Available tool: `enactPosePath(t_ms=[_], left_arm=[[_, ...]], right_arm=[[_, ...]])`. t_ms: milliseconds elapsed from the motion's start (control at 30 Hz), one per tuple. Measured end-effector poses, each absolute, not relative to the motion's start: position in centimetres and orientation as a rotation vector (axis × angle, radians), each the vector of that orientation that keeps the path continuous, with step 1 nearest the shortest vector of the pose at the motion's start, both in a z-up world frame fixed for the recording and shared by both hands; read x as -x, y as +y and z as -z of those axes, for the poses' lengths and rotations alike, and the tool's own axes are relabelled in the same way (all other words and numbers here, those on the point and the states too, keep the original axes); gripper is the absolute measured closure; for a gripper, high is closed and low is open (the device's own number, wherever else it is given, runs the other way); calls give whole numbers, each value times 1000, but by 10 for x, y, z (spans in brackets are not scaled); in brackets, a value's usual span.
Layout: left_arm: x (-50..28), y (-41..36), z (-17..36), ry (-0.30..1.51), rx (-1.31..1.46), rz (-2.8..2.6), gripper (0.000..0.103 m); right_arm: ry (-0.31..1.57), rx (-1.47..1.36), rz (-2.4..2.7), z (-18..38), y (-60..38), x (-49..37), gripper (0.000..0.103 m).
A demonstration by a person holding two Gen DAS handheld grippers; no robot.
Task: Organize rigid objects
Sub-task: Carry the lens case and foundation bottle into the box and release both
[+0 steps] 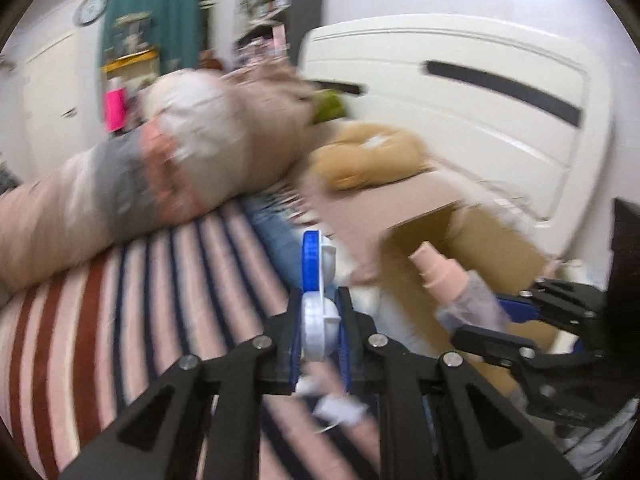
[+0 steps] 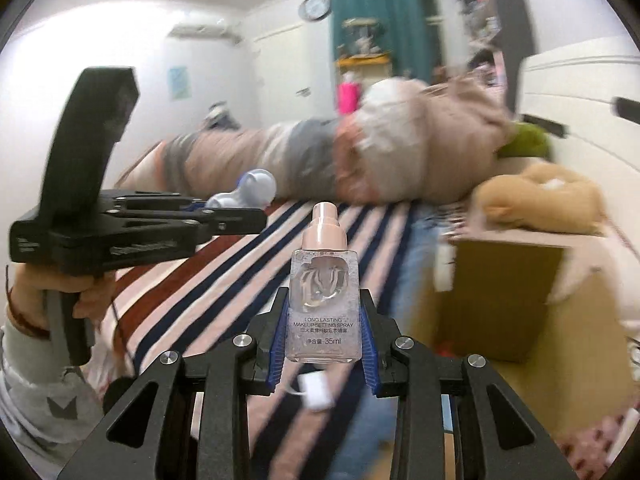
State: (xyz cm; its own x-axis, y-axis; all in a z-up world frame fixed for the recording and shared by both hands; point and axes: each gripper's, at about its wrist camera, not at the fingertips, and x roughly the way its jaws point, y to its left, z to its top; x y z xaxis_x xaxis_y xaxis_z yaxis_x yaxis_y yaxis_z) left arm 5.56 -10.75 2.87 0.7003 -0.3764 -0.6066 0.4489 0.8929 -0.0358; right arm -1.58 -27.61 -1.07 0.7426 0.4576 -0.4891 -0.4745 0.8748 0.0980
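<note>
My left gripper is shut on a white and blue contact lens case, held edge-on above the striped bed; it also shows in the right wrist view. My right gripper is shut on a clear makeup setting spray bottle with a pink pump top, held upright. In the left wrist view that bottle and the right gripper hover over the open cardboard box at the right.
A striped blanket covers the bed. A long rolled quilt lies across the back. A tan plush toy sits on the cardboard box. A white wardrobe stands behind. A small white item lies below my right gripper.
</note>
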Motion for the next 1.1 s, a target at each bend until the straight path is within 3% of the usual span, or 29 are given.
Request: enactPosePath(t_ms=[233, 433, 1100], left_arm=[[-79, -201, -24, 706, -150, 639, 91], [-83, -245, 6, 798, -200, 672, 91], [-73, -255, 25, 802, -270, 625, 91]], right_arm=[[587, -13, -263, 19, -369, 10, 76], [677, 5, -249, 43, -387, -4, 76], [717, 57, -207, 59, -381, -12, 73]])
